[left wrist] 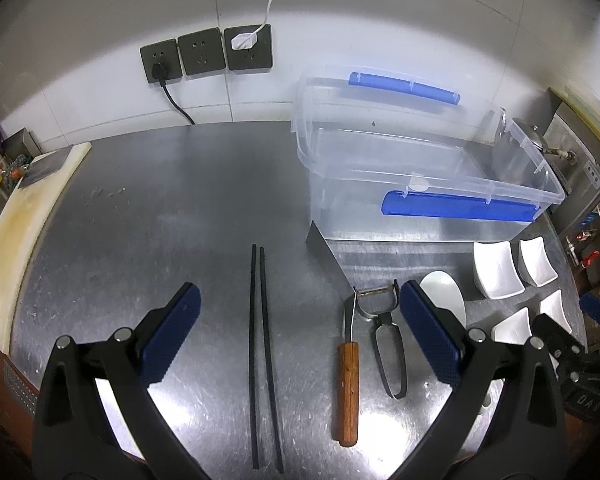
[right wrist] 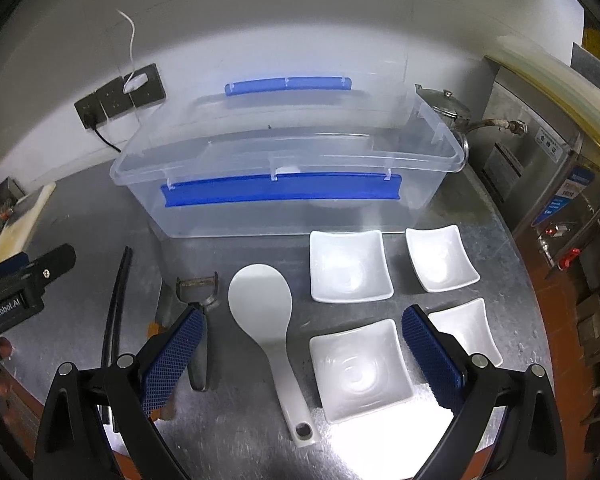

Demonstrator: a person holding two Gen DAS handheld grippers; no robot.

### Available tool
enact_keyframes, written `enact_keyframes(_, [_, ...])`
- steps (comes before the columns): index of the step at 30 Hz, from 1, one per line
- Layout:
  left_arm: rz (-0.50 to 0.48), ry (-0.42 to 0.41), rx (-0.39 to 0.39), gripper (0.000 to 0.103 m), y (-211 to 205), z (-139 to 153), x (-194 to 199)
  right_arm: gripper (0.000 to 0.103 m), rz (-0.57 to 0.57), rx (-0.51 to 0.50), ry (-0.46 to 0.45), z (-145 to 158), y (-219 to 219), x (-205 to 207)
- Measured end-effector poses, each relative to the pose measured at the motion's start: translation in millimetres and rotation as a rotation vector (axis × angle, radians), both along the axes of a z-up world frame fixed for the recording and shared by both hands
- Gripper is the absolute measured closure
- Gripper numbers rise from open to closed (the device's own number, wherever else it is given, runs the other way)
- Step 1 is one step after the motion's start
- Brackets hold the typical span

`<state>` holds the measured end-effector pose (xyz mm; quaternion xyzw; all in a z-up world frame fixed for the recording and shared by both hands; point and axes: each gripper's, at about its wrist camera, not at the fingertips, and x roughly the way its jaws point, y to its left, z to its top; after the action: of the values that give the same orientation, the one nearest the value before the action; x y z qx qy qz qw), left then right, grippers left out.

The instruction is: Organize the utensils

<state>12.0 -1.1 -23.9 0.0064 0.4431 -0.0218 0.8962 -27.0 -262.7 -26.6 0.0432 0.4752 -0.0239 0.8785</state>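
Currently both claws wide, holding nothing. Left gripper: two chopsticks lie between its fingers; one knife and one peeler at 3 o'clock. Right gripper: one rice paddle between fingers, four white dishes, one clear bin at 12.

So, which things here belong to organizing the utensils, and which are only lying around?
For the job:
- chopsticks
- knife with wooden handle
- peeler
- white rice paddle
- four white dishes, one at
- clear bin with blue latches
- left tool and right tool, both open

Just lying about:
- cutting board
- wall sockets
- kettle
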Motion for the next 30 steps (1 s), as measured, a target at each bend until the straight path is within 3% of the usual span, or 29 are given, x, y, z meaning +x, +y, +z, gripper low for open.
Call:
enact_keyframes(8, [0.005, 0.025, -0.024, 0.007, 8, -4, -1, 0.004, 0.021, -0.013, 0.005, -1, 5, -3])
enact_keyframes(14, [0.005, 0.017, -0.033, 0.007, 10, -5, -5, 0.004, 0.0, 0.107, -0.013, -2, -2, -6])
enact_keyframes(26, [-0.015, 0.052, -0.05, 0.007, 10, -9, -4, 0.004, -0.016, 0.053, 0.004, -4, 6, -8])
enact_keyframes(30, [-0.019, 0.034, -0.016, 0.007, 7, -9, -5, 0.004, -0.027, 0.048, 0.003, -5, 6, -9])
